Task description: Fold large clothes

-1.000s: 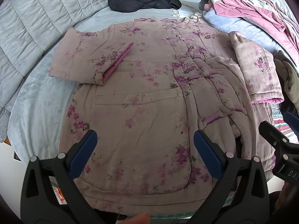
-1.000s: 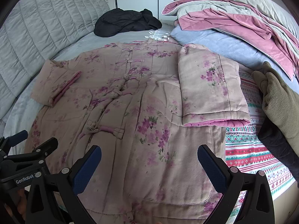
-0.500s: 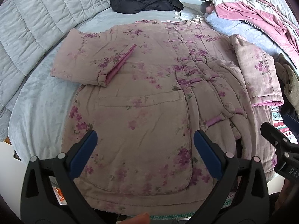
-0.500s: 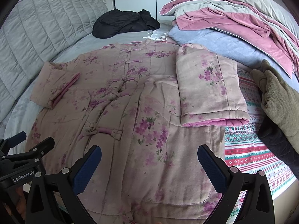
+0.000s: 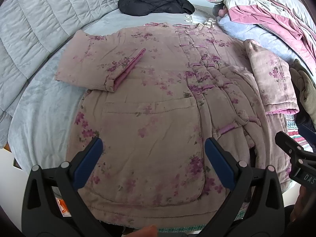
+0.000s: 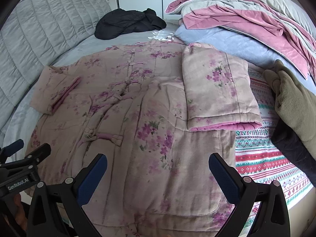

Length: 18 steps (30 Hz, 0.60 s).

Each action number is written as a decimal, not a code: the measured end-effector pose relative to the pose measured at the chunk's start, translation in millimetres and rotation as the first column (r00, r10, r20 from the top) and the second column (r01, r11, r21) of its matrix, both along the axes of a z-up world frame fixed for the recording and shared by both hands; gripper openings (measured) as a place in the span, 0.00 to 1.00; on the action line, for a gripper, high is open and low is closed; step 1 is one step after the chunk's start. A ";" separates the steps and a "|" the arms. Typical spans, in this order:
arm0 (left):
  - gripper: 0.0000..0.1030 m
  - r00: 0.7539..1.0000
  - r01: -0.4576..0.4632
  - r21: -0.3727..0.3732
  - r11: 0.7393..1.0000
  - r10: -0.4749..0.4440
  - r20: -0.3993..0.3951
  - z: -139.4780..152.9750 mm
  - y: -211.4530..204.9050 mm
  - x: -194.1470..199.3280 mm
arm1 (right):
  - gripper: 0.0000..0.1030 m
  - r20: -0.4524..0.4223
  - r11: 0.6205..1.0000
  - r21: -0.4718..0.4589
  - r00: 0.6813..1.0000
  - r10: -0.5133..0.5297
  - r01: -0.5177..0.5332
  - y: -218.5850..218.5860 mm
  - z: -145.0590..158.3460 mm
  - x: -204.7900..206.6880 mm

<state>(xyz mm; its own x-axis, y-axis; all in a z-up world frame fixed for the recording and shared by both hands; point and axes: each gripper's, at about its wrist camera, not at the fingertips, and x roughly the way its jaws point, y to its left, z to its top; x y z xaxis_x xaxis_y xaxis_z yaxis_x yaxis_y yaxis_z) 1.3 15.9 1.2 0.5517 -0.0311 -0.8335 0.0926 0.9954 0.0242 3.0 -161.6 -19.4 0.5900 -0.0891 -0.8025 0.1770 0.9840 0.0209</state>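
A padded pink jacket with purple flowers (image 5: 150,102) (image 6: 122,106) lies face up on the bed, front fastened with loop buttons. Its left sleeve (image 5: 94,67) is folded inward, cuff on the chest. The right sleeve (image 6: 217,90) lies folded down along the jacket's right side. My left gripper (image 5: 152,154) hovers open above the lower hem by the patch pocket, holding nothing. Over the hem's right half my right gripper (image 6: 158,169) is open and empty too. Each gripper shows at the edge of the other's view.
A black garment (image 5: 154,2) lies at the far end of the bed. Pink and grey bedding (image 6: 246,13) is piled at the right, with an olive garment (image 6: 292,106) beside a patterned blanket (image 6: 266,158). A quilted grey headboard (image 5: 39,19) runs along the left.
Both views have slid slightly downward over the jacket, so the grippers have shifted a little forward over it. The jacket itself has not moved.
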 end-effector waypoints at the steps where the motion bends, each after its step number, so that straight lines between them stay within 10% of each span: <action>1: 0.99 1.000 0.000 -0.003 1.000 0.000 -0.001 0.0 0.7 -0.4 | 1.00 0.003 1.000 -0.002 1.000 0.000 0.000 -0.1 0.7 -1.2; 13: 0.99 0.987 0.140 -0.097 0.985 -0.131 0.093 5.1 22.3 -10.4 | 1.00 0.099 0.996 0.057 0.993 0.062 -0.068 -10.8 12.2 -14.5; 18: 0.99 0.988 0.149 -0.206 0.967 -0.154 -0.007 4.3 81.6 15.4 | 1.00 0.145 0.964 0.171 0.973 0.180 -0.203 -31.3 33.2 -15.0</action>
